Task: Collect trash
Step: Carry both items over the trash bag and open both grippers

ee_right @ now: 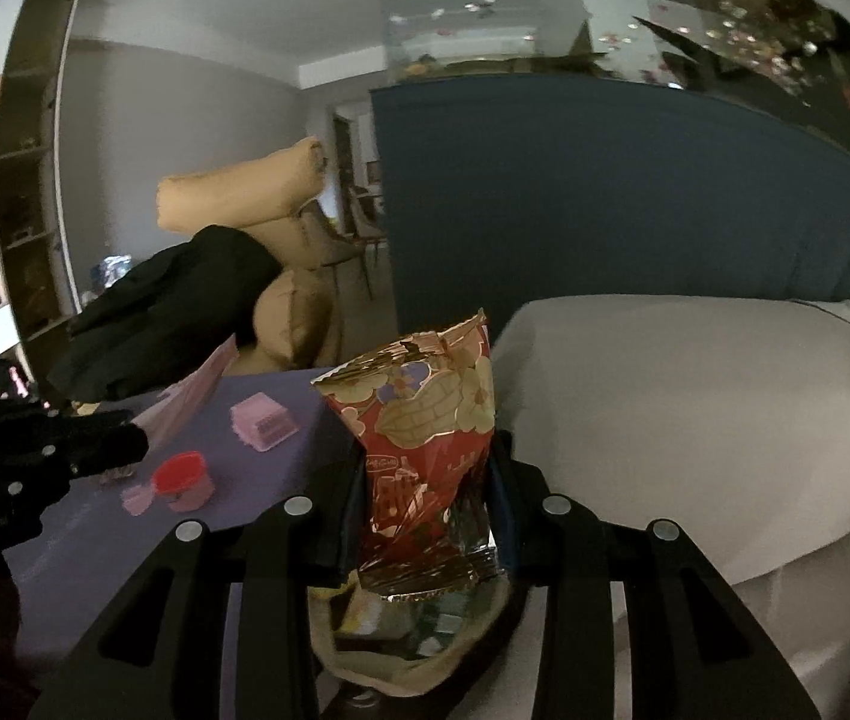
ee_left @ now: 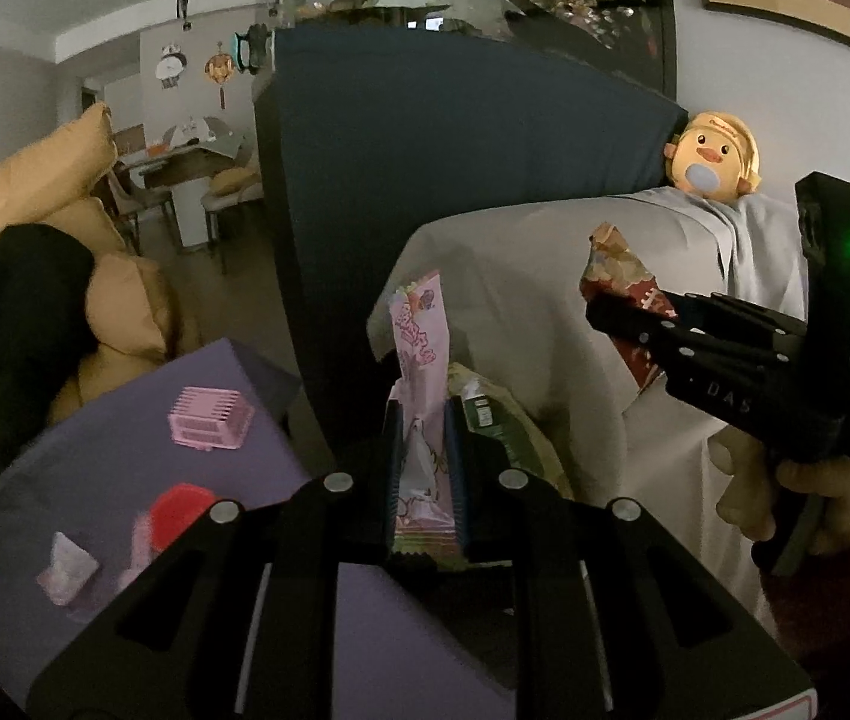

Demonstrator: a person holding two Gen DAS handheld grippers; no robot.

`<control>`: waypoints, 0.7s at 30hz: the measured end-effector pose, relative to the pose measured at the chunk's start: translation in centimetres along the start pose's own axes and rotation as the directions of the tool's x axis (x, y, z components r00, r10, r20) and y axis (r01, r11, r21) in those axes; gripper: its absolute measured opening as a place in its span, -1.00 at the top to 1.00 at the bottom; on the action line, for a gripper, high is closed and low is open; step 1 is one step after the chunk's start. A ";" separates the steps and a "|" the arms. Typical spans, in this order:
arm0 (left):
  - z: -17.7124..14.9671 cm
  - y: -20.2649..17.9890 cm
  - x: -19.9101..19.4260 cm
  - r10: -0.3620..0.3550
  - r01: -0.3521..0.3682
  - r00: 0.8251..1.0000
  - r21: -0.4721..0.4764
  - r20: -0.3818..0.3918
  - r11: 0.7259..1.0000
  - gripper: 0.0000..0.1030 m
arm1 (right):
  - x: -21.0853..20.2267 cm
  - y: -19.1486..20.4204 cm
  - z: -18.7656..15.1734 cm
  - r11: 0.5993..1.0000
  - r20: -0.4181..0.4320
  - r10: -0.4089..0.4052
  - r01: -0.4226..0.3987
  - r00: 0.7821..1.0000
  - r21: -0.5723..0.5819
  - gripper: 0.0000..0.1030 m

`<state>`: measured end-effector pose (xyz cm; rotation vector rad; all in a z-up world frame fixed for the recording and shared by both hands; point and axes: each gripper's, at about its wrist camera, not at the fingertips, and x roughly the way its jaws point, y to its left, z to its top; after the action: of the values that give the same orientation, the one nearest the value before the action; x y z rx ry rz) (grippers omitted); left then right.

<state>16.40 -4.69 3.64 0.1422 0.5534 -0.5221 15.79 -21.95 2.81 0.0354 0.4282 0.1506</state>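
Wrappers: left tool (ee_left: 425, 468) clamps pink wrapper (ee_left: 419, 372), right tool (ee_right: 427, 498) clamps red snack bag (ee_right: 425, 420), both held above purple counter (ee_right: 281, 480). Light, crinkly, slippery film; pinch low across the flattened body.

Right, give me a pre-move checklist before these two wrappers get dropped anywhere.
1. Left gripper clamped on the pink wrapper: ok.
2. Right gripper clamped on the red snack bag: ok.
3. The two grippers apart, not colliding: ok.
4. Bin or trash bag in view to drop into: not ok, none visible.
5. Trash left on the purple table: not ok; the red-lidded cup and small pink box remain.
6. Green and tan wrapper below the right gripper collected: cannot tell.
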 end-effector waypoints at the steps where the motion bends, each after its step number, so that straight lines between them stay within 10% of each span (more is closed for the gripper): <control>1: -0.1 0.0 0.3 -0.014 0.014 1.000 -0.011 -0.002 1.000 0.74 | 0.1 -0.3 -0.1 1.000 -0.001 -0.006 0.006 1.000 0.003 0.35; 21: -1.3 0.4 9.7 -0.202 0.182 0.969 -0.143 -0.141 0.973 0.74 | 2.4 -5.2 -2.3 0.995 -0.042 -0.052 0.055 0.998 0.087 0.35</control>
<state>23.06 -8.21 -2.64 0.0051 0.7562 -0.6663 17.70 -26.73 -0.62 0.1081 0.4754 0.0796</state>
